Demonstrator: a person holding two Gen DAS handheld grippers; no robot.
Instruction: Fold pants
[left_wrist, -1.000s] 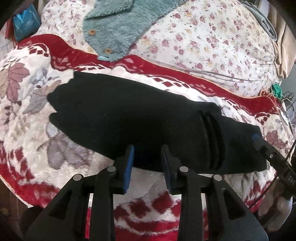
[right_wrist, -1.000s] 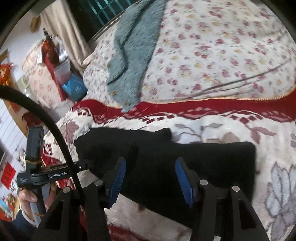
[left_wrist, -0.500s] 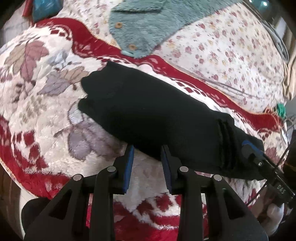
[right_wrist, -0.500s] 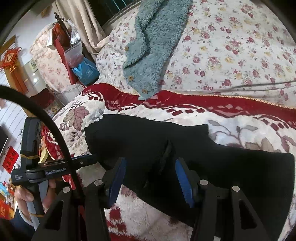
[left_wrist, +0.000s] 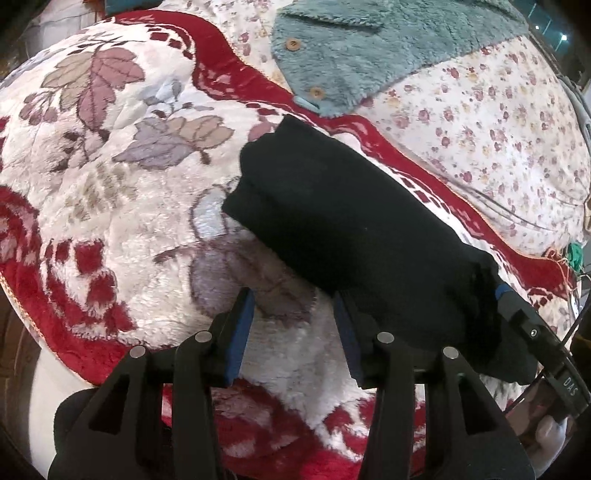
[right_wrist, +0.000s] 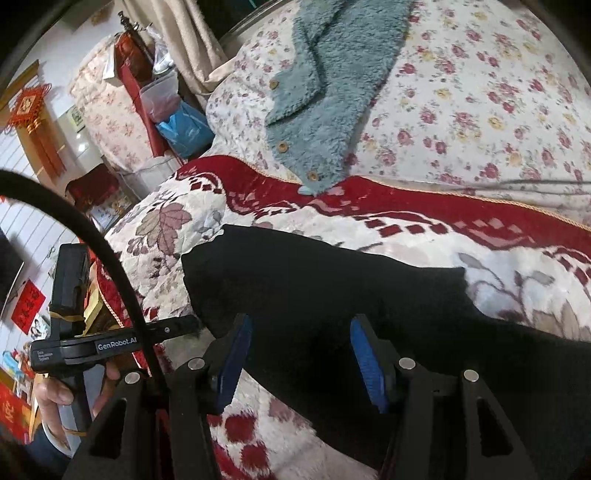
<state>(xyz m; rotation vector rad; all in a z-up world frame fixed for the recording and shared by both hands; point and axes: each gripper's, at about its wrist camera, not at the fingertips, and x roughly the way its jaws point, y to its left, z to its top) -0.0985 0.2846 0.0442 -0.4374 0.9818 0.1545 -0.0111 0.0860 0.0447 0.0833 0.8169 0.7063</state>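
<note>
Black pants (left_wrist: 347, 221) lie folded into a long band on the red and white plush blanket (left_wrist: 110, 229). They also show in the right wrist view (right_wrist: 332, 291). My left gripper (left_wrist: 293, 310) is open and empty, over the blanket just off the pants' near edge. My right gripper (right_wrist: 299, 339) is open, its jaws standing apart over the pants' near edge. The right gripper's tip (left_wrist: 517, 314) shows at the pants' right end in the left wrist view. The left gripper's body (right_wrist: 103, 345) shows left of the pants in the right wrist view.
A teal fleece garment (left_wrist: 369, 48) lies on the floral bedspread (left_wrist: 498, 122) behind the pants. It also shows in the right wrist view (right_wrist: 332, 92). The bed's left edge drops to a cluttered floor with a blue bag (right_wrist: 184, 129). A cable (right_wrist: 110, 266) arcs across the right view.
My left gripper has opened wider and drawn back leftward off the pants' near edge. The right gripper has stayed open over the pants while the view shifted.
</note>
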